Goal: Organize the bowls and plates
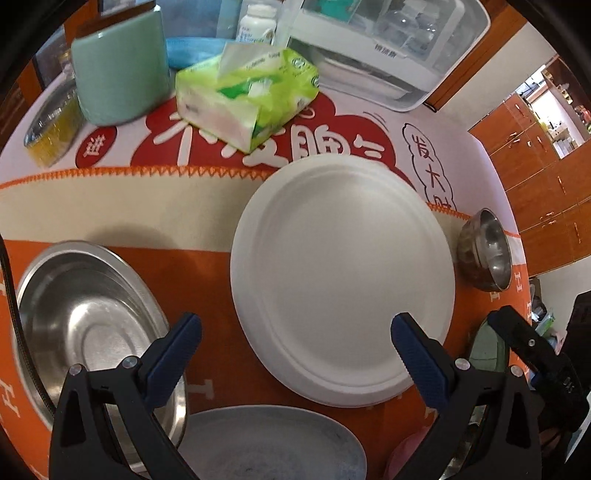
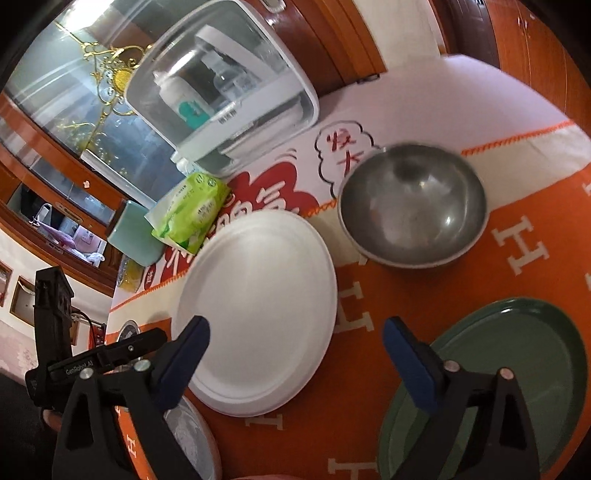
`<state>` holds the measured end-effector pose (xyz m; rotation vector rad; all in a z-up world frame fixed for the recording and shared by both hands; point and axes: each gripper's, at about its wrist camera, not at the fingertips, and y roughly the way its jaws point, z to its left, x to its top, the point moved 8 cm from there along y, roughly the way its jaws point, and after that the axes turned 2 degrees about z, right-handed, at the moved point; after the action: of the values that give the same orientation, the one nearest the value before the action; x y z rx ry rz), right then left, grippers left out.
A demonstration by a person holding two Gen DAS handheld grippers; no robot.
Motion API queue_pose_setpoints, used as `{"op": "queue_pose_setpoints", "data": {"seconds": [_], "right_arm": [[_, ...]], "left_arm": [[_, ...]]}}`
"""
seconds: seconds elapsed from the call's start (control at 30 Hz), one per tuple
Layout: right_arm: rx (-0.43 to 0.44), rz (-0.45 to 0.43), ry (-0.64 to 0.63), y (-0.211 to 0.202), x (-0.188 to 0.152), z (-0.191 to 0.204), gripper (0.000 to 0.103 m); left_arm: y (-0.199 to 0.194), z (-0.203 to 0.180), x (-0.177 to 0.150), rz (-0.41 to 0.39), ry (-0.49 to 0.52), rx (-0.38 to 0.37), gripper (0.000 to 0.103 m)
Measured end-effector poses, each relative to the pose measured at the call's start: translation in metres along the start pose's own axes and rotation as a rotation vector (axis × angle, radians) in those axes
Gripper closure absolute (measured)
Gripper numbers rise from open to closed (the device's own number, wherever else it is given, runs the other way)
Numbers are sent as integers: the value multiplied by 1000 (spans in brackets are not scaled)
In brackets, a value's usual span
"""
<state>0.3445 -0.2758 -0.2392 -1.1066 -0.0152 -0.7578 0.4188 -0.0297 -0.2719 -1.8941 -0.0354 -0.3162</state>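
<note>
We hold both grippers, left [image 1: 295,328] and right [image 2: 295,332], jaws spread and empty, above the white plate [image 1: 343,273].

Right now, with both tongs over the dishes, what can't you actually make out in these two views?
- Grey plate: left wrist view, near part hidden by the left tongs and the frame edge.
- Green plate: right wrist view, partly behind the right tongs.
- Pill bottle label: too blurred to read.
</note>
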Motion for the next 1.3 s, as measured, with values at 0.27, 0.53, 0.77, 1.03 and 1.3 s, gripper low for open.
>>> {"op": "queue_pose_setpoints", "data": {"seconds": [0.27, 0.53, 0.77, 1.03, 1.3], "right_arm": [[31, 59, 49, 17, -11, -6, 34], [47, 91, 68, 27, -17, -8, 53], [58, 111, 88, 33, -18, -12, 68], [38, 130, 103, 37, -22, -19, 84], [24, 146, 93, 41, -22, -19, 85]], "left_arm": [[8, -2, 7, -9, -12, -46, 19], [15, 4, 10, -11, -30, -24, 34], [19, 10, 17, -17, -13, 56, 49], [30, 7, 21, -6, 27, 118, 49], [34, 14, 20, 1, 27, 155, 62]]}}
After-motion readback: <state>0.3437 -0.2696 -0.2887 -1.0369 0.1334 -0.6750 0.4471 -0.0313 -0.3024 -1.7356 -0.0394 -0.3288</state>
